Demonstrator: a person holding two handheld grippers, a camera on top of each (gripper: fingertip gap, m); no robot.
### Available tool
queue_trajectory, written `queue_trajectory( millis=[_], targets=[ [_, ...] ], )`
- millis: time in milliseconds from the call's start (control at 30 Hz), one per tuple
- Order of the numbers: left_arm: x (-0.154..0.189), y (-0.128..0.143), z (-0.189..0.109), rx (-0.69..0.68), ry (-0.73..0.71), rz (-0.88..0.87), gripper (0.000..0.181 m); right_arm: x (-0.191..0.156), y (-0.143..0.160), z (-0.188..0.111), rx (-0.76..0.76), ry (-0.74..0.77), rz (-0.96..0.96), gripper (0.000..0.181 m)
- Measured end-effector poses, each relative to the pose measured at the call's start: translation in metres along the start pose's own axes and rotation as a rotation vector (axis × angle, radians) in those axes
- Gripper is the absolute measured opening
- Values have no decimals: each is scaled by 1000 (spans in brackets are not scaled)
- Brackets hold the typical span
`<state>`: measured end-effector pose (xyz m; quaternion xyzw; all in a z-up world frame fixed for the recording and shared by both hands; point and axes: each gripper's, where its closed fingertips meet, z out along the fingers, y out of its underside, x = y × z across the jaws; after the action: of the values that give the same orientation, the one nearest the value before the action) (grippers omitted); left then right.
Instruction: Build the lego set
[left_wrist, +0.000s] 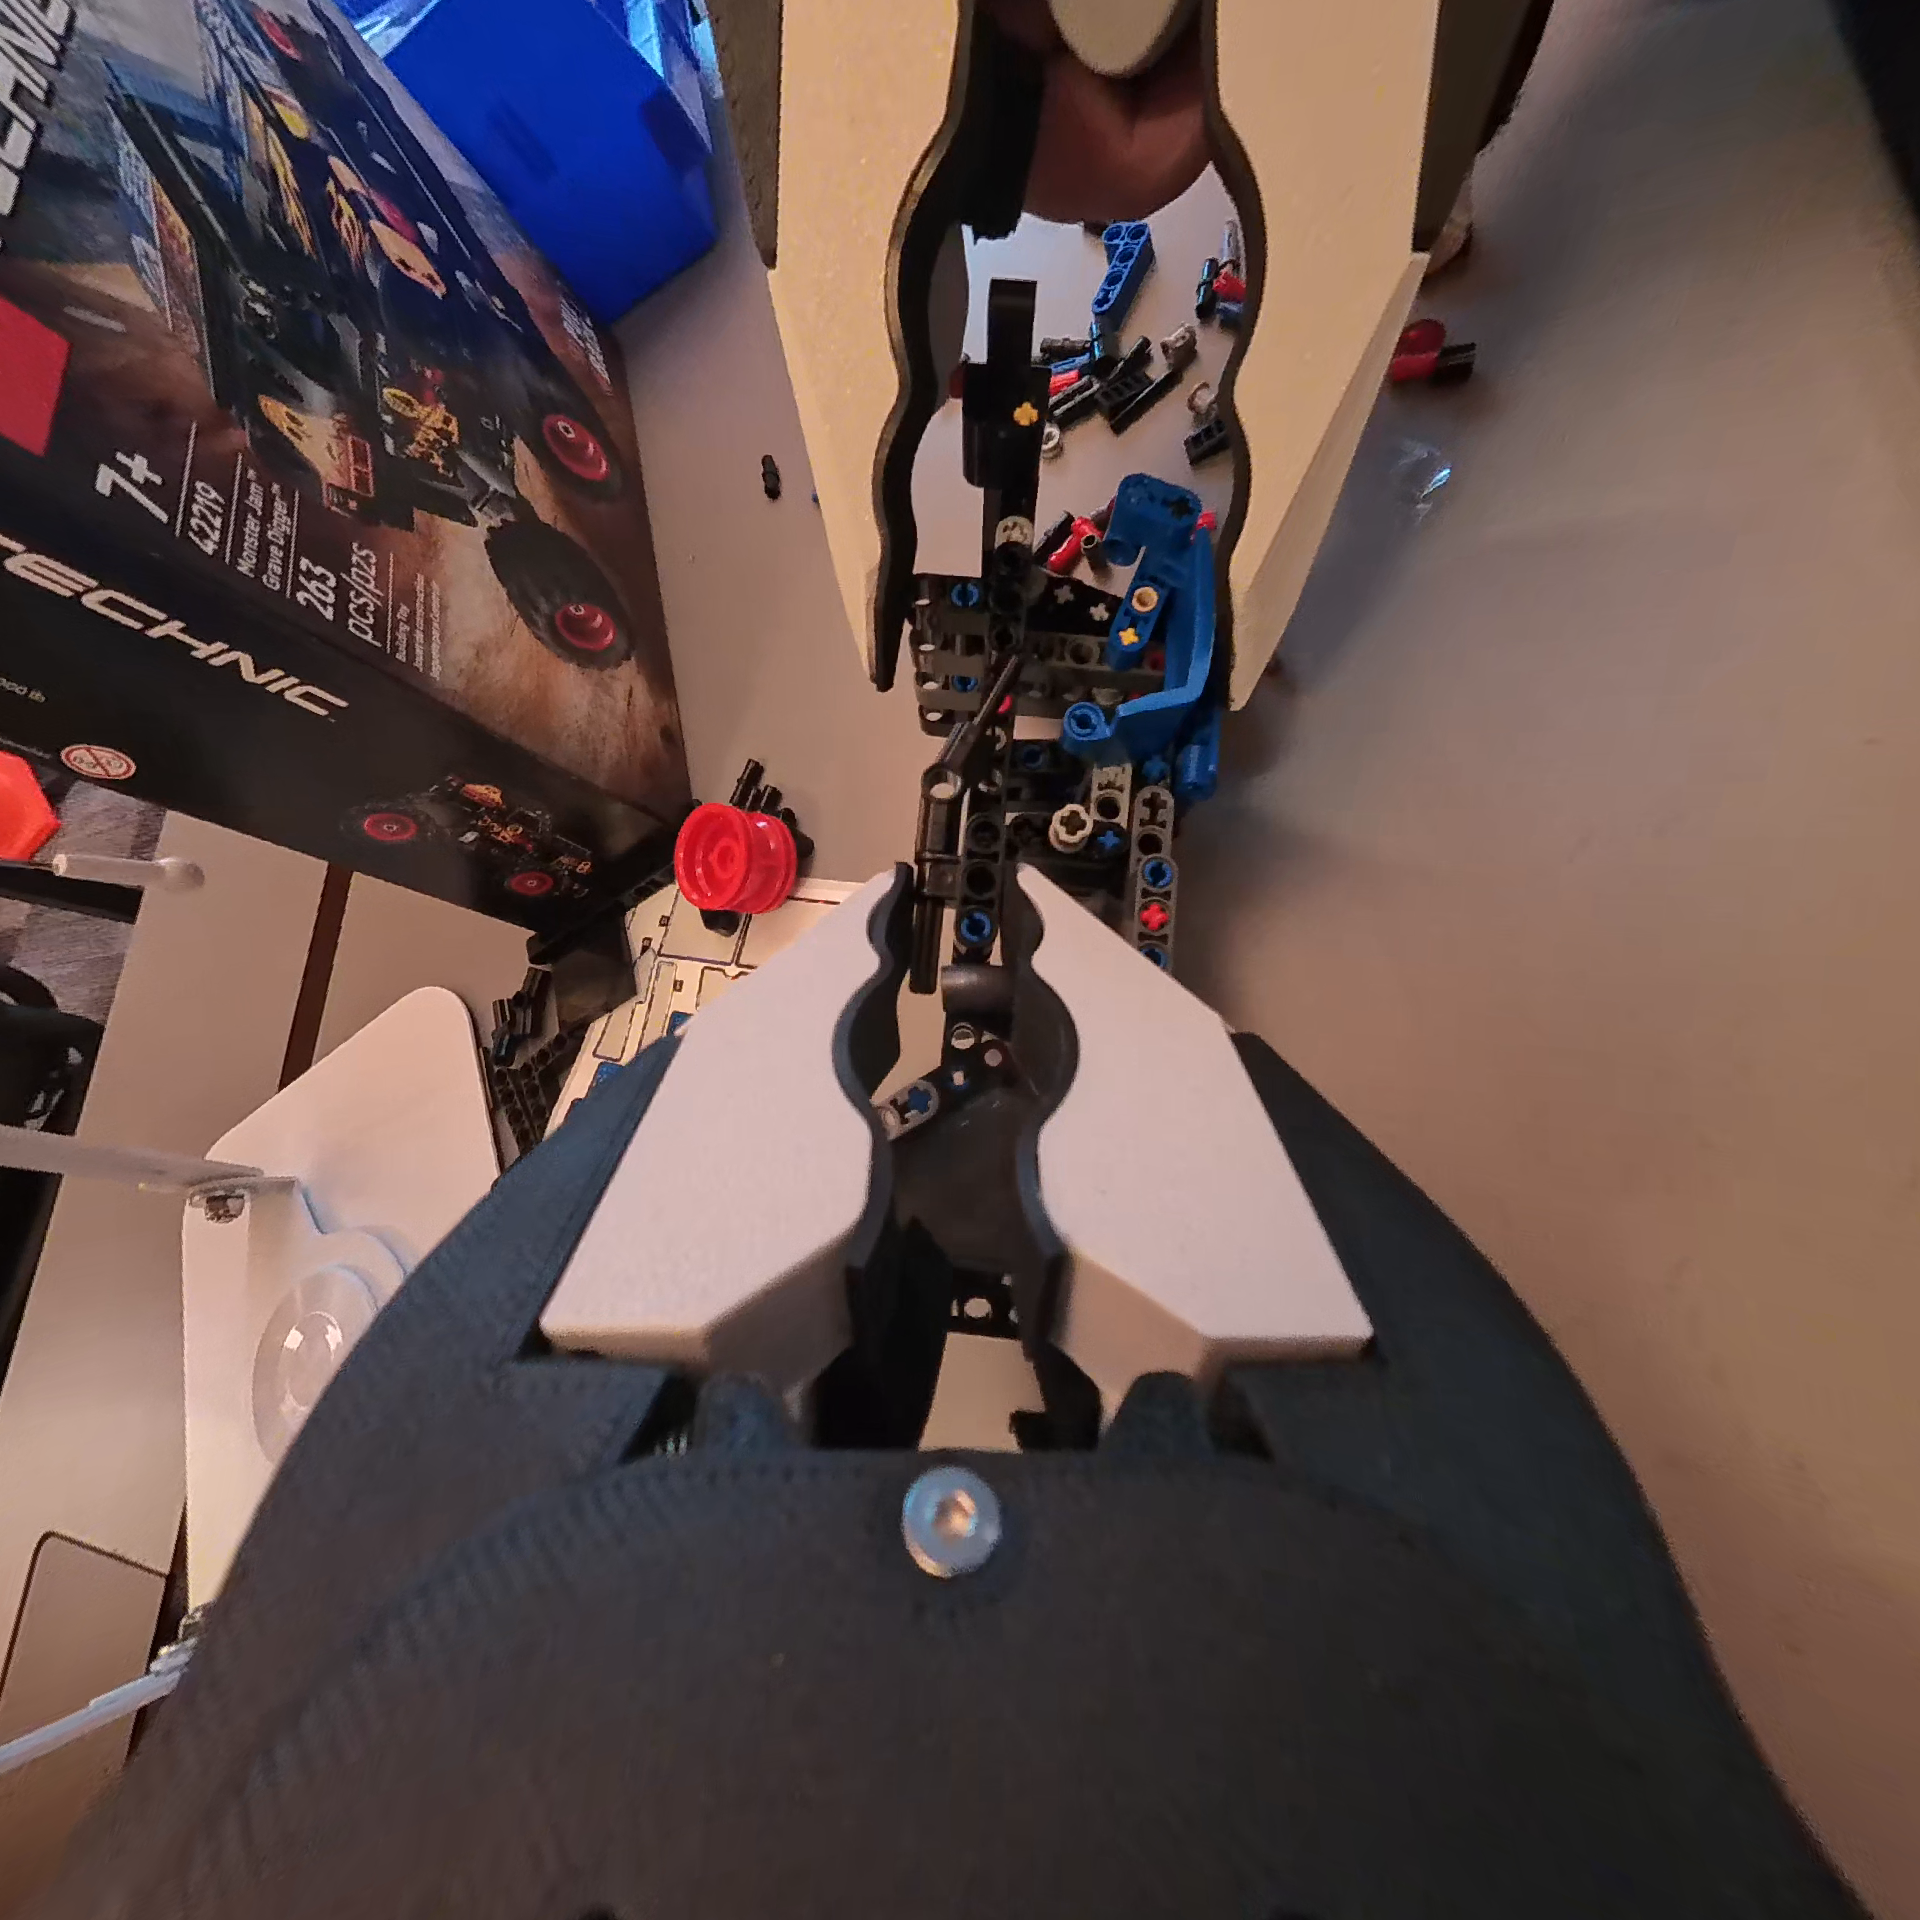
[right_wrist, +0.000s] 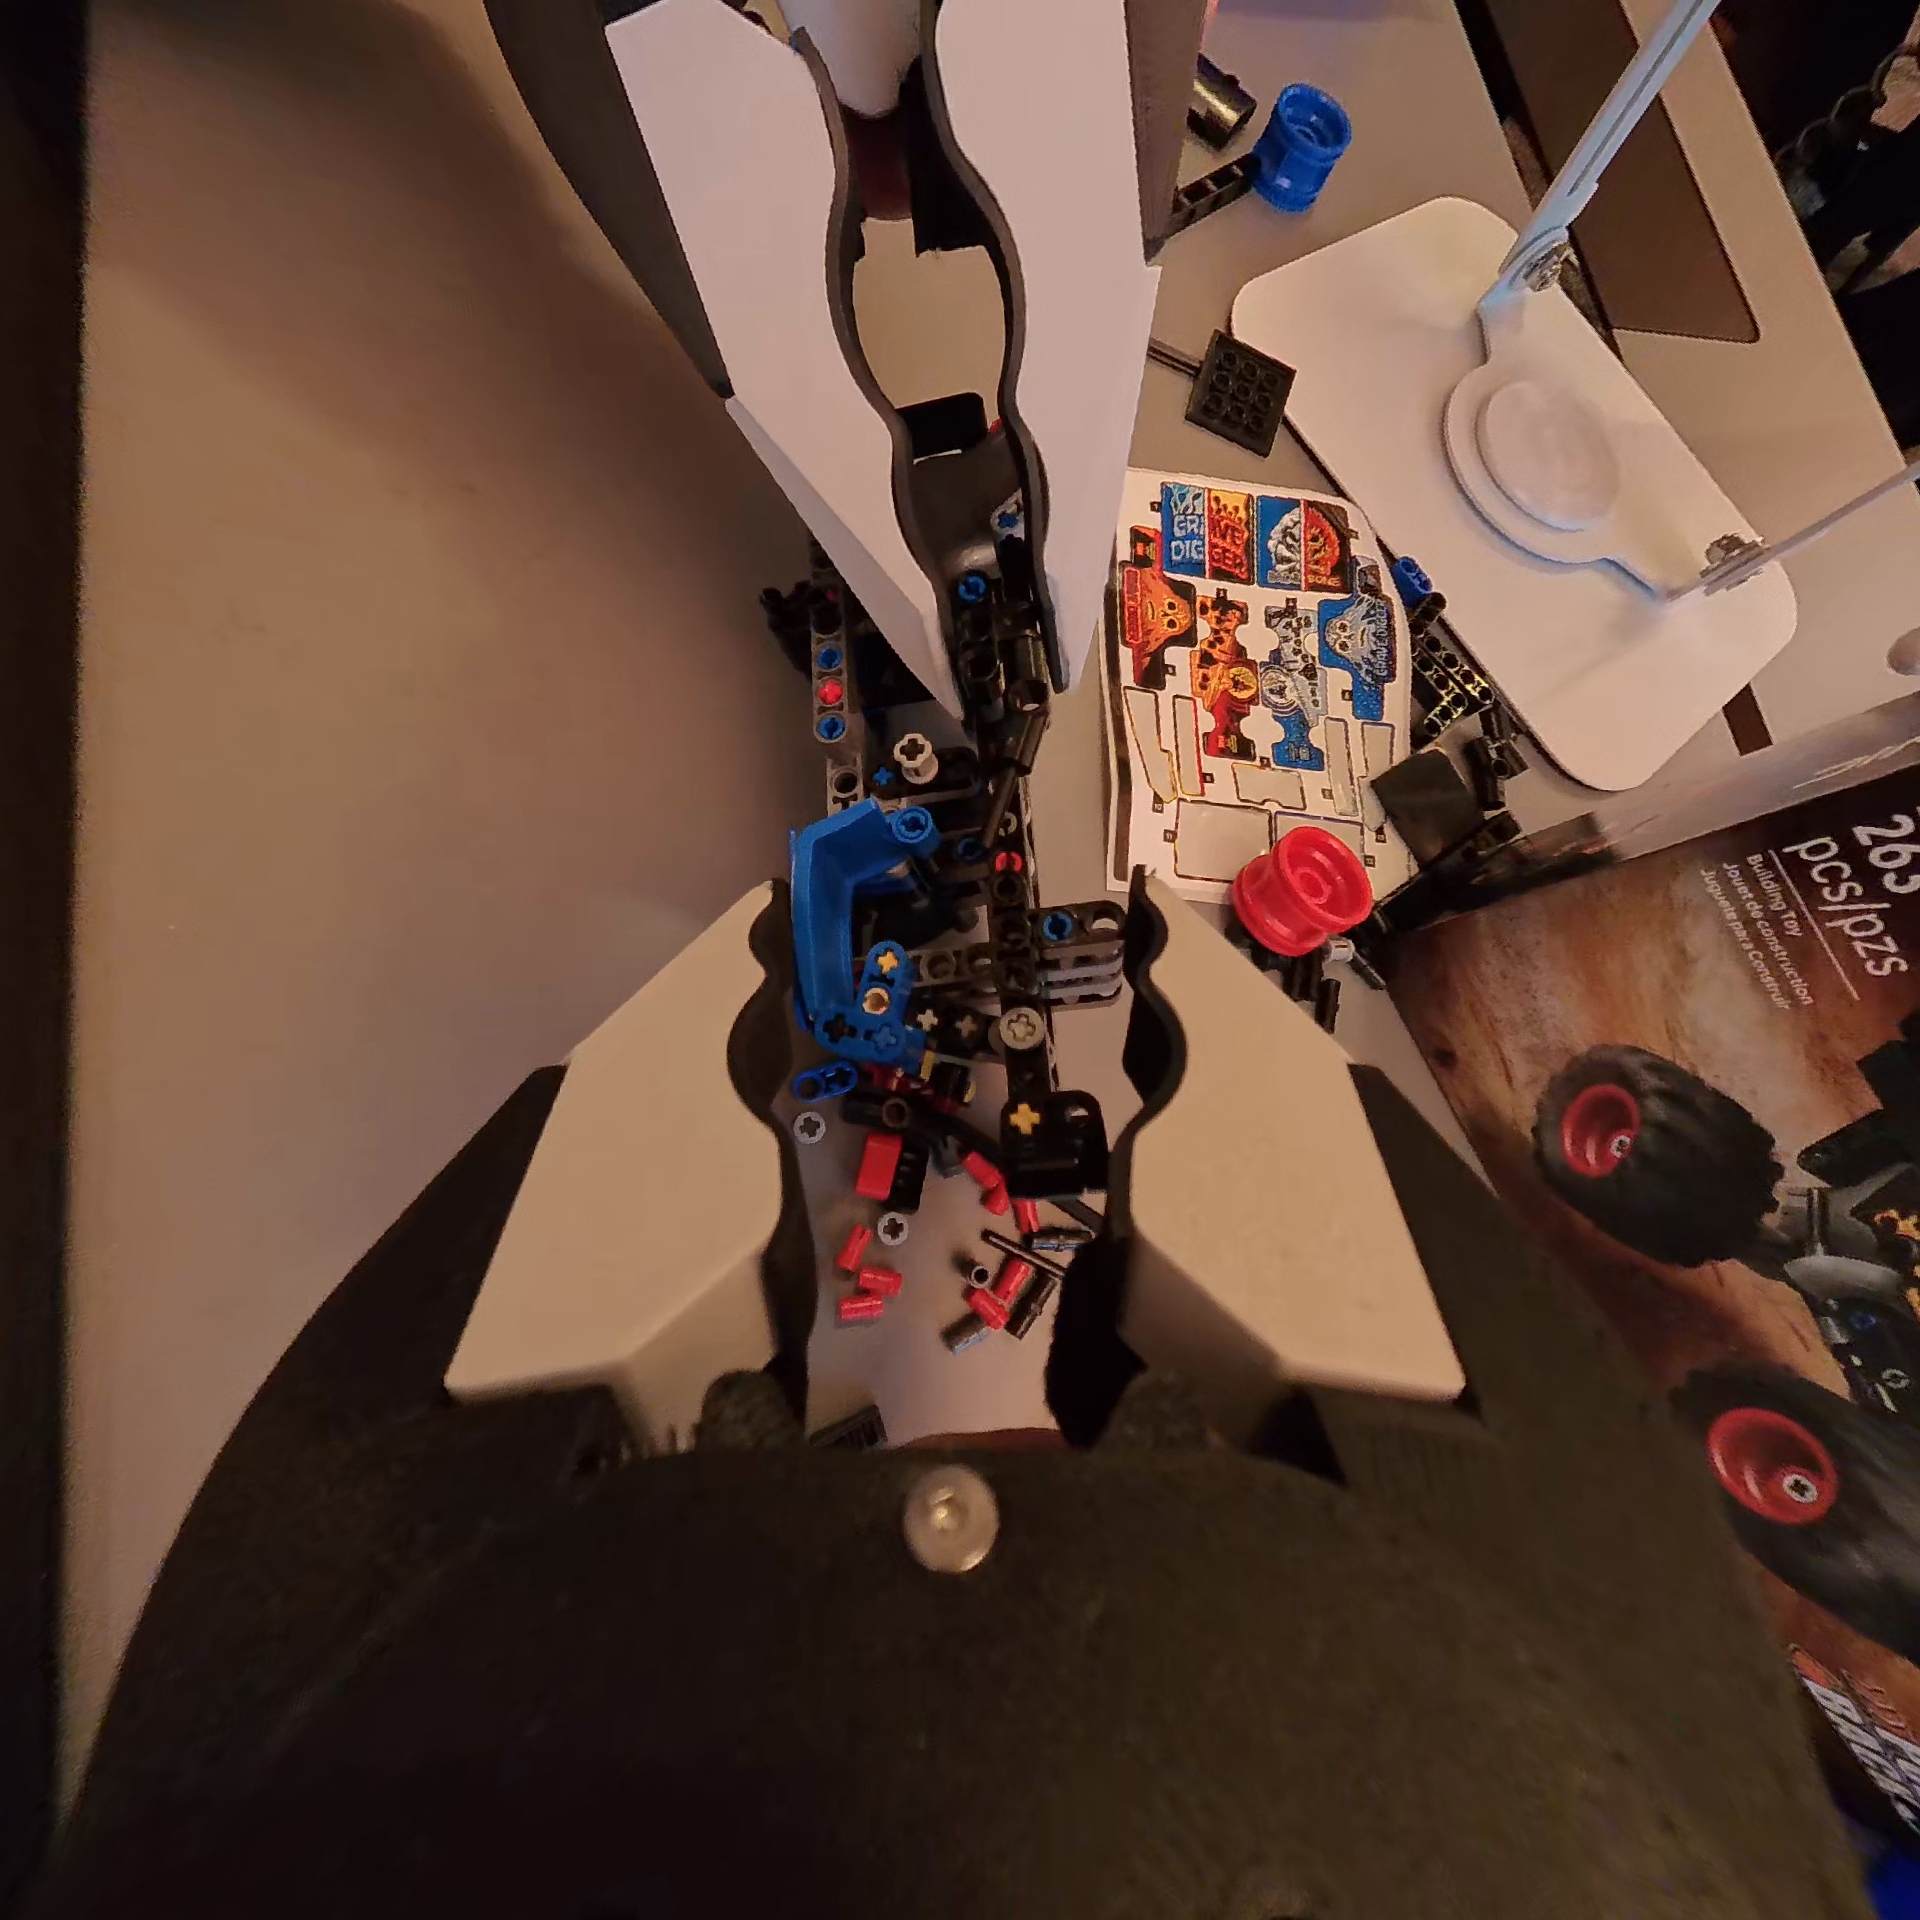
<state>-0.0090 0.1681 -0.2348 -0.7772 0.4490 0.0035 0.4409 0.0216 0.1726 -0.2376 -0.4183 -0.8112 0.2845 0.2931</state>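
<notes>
The part-built lego chassis (left_wrist: 982, 847), black and grey beams with blue pins, lies on the beige table. It carries a blue curved piece (left_wrist: 1153, 623) and a black arm with a yellow cross (left_wrist: 1003, 405). My left gripper (left_wrist: 961, 894) is shut on one end of the chassis. My right gripper (right_wrist: 954, 894) is open, with one jaw on each side of the other end of the chassis (right_wrist: 1003, 935), not touching it. The blue piece (right_wrist: 831, 914) is by its left finger. The left gripper (right_wrist: 1003, 691) also shows at the top of the right wrist view.
Loose red and black pins (right_wrist: 873, 1257) lie between the right jaws. A sticker sheet (right_wrist: 1247, 665), a red wheel hub (right_wrist: 1304, 891), a blue hub (right_wrist: 1299, 145) and the set's box (right_wrist: 1662, 1143) lie to the right. A white stand base (right_wrist: 1507, 499) is beyond them. Less than 4 cm separates the two grippers' tips. The red wheel hub (right_wrist: 1304, 891) lies around 9 cm away from my right fingertips. It turns up in the left wrist view (left_wrist: 734, 843) as well.
</notes>
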Motion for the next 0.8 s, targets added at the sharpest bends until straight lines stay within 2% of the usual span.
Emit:
queue_trajectory(
  millis=[400,800],
  targets=[
    [1,1,0,-56,-15,32,14,0,0,0,-2,-1,2,62],
    [0,2,6,35,80,-92,14,1,2,0,-4,-15,46,63]
  ],
)
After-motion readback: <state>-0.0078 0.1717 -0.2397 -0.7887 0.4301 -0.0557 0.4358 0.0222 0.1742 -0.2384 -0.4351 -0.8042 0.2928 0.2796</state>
